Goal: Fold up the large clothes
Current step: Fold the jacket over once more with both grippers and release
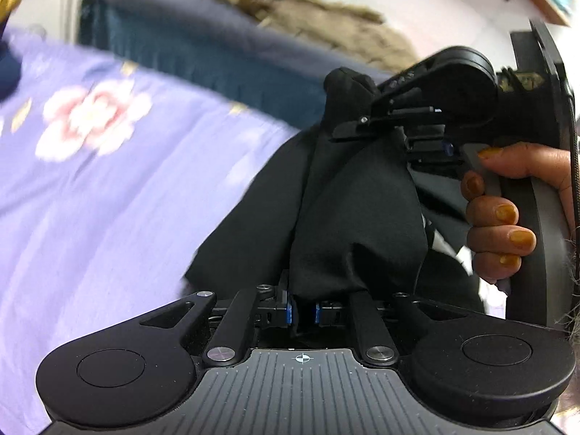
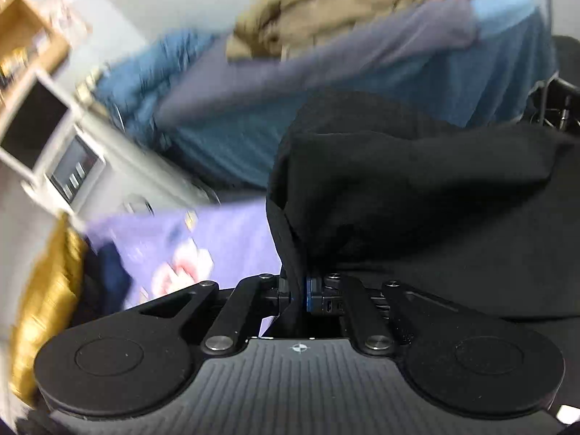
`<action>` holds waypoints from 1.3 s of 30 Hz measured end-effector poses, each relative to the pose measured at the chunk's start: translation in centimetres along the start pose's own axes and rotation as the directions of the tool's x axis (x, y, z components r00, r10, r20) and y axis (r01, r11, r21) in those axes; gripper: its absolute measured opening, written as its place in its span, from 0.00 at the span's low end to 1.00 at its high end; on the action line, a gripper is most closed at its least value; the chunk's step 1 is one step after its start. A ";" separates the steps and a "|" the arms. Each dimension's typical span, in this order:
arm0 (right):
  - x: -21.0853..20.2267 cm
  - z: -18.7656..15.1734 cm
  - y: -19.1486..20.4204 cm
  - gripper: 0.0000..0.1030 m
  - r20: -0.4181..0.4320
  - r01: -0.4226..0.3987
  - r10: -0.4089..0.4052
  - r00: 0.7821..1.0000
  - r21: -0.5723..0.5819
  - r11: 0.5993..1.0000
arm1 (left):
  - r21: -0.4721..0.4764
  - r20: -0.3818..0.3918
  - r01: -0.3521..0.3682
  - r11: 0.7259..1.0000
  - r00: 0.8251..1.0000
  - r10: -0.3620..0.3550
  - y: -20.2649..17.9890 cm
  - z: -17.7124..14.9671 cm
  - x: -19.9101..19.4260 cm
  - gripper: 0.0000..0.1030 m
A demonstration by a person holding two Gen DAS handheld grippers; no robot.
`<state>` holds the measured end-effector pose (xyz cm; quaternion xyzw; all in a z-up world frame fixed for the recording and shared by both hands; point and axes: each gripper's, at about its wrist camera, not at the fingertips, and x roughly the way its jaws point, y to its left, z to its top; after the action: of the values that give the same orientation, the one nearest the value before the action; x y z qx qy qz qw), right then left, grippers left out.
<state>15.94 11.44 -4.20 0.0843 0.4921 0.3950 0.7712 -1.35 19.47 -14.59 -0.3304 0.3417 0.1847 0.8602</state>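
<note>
I have the black garment (image 1: pixel 348 217) pinched in both grippers – it hangs bunched in the air over the purple floral sheet (image 1: pixel 108 181), nothing flat yet

Left gripper (image 1: pixel 303 313): jaws narrowed on a gathered edge of the cloth, blue pads (image 1: pixel 292 312) pressing it from both sides. Right gripper (image 2: pixel 301 295): clamped tight on another thick fold of the same garment, fabric spilling up and to the right of its fingers. In the left view I see the right gripper side-on, a hand (image 1: pixel 507 214) wrapped round its handle, cloth trapped in its tip, close to my left one – so the two grip points sit near each other, not spread

Progress, my read: early. Garment is picked up, but I see no crease, no laid-out panel, no stacked fold. Left to do – spread it open on the sheet, smooth it, then make the folds. Whether it is a shirt or trousers I cannot tell, too crumpled

Behind: a tan garment (image 2: pixel 326 11) heaped on a blue cover (image 2: pixel 362 101) – looks unfolded, probably waiting. Both views are motion-blurred
</note>
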 end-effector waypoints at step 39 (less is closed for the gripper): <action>-2.5 1.2 -6.8 0.82 0.134 0.509 -0.494 0.859 -0.314 0.801 | 0.237 -0.094 -0.131 0.963 0.983 0.157 -0.6 3.0 0.5 1.00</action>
<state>19.97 5.44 -5.35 -0.1738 0.4036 0.2537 0.8617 0.74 21.15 -13.00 -0.2127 0.4318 0.1874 0.8563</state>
